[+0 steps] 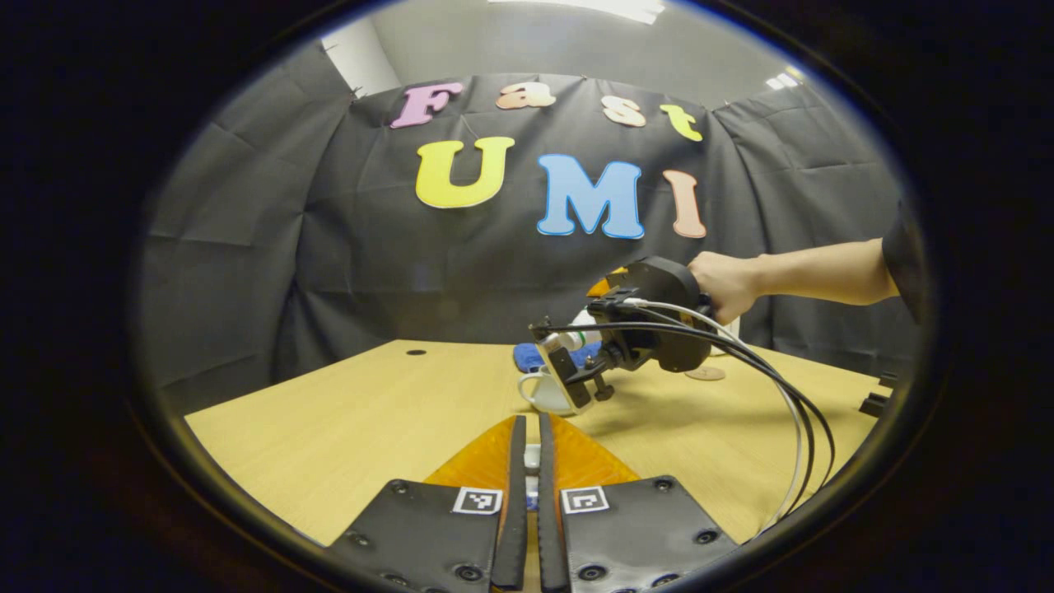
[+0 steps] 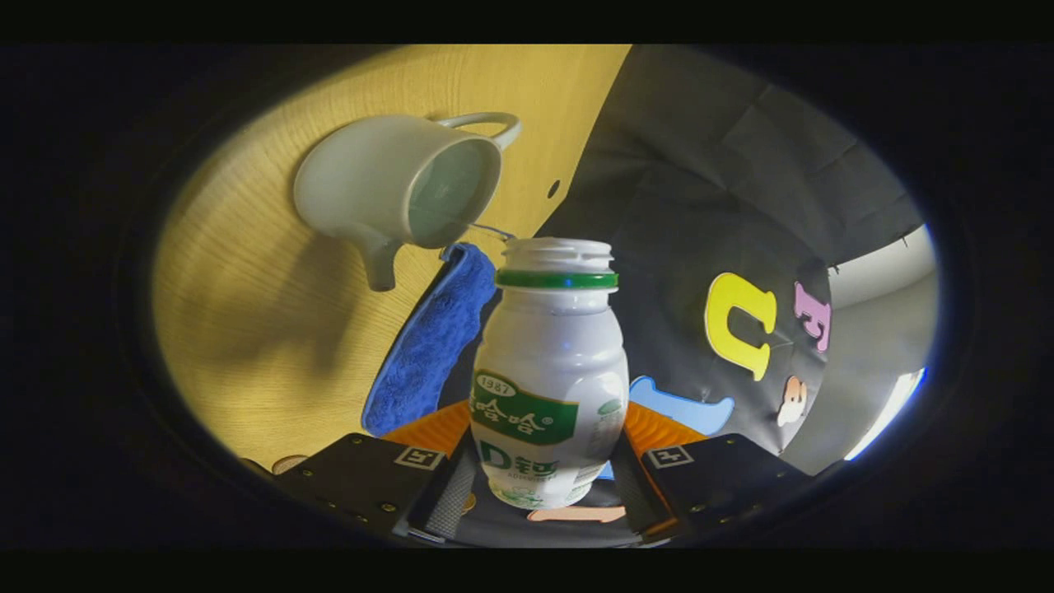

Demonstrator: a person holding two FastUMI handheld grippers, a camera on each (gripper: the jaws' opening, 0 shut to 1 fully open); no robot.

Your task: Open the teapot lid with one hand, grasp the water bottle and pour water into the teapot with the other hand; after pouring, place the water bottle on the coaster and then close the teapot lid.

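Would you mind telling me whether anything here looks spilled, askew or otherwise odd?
Nothing looks spilled. The water bottle is tipped in the right gripper, its open mouth toward the open teapot, as pouring requires. The wooden table around the teapot and blue cloth looks dry.

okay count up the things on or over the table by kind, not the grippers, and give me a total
Teapot: 1
Water bottle: 1
Blue cloth: 1
Coaster: 1
Small pale item, likely the lid, between the left gripper's fingers: 1
Total: 5
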